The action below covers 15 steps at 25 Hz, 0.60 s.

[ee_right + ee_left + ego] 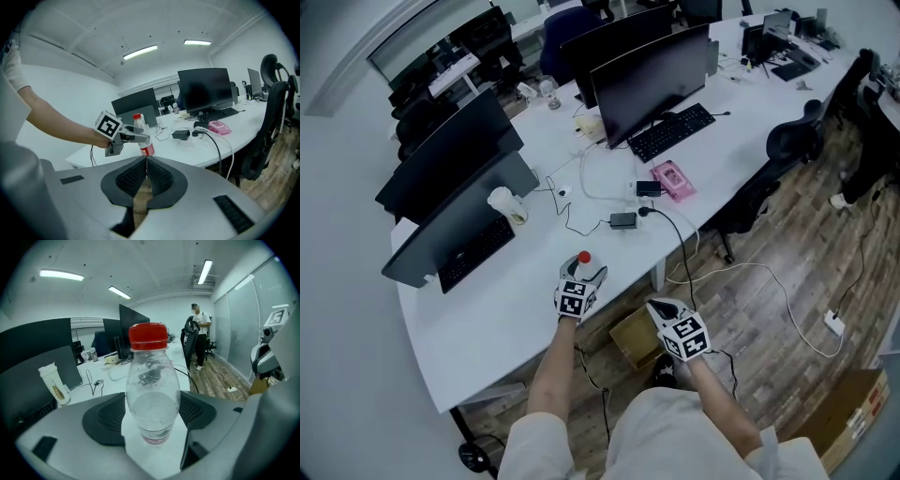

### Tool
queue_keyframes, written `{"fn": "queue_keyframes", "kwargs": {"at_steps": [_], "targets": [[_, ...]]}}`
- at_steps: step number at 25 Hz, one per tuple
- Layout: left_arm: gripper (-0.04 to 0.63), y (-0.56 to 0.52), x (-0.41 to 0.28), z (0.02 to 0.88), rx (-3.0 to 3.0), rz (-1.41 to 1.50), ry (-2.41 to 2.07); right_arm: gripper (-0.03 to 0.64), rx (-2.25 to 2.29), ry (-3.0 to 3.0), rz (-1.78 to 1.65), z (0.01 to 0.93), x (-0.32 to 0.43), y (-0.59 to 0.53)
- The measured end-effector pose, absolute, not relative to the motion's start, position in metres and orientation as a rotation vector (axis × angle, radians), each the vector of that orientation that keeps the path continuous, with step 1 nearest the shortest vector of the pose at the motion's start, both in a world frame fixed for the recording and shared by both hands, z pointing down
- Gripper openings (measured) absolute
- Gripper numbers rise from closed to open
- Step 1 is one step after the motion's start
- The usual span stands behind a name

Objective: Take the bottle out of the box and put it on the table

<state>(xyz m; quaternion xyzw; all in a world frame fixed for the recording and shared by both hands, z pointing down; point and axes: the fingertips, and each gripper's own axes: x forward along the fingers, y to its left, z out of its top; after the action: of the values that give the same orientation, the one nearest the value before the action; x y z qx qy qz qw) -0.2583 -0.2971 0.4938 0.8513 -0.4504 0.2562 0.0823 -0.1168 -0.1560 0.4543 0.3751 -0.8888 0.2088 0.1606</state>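
At the white table's (487,309) near edge our left gripper (582,269) clasps the red-capped bottle (152,404) upright; rightward, our right gripper (146,165) hangs empty, jaws pressed together, by the cardboard box (633,340).

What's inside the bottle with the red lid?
The bottle is see-through: clear liquid, probably water, fills about its lower half; above that it is empty. The red lid and the small label near the bottom hide what is behind them.
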Motion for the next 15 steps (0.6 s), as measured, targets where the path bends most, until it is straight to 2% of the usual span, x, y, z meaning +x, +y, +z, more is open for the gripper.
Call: {"fn": "queue_keyframes", "kwargs": {"at_steps": [8,15], "targets": [[0.344,-0.271,-0.277,0.488,2.404,0.663,-1.447,0.04,1.061,-2.574,0.62,0.444,-0.118,-0.15],[0.344,-0.198,-0.303,0.446,2.141,0.284,-1.748,0.04,1.084,-2.603,0.647,0.432,-0.103,-0.134]]}}
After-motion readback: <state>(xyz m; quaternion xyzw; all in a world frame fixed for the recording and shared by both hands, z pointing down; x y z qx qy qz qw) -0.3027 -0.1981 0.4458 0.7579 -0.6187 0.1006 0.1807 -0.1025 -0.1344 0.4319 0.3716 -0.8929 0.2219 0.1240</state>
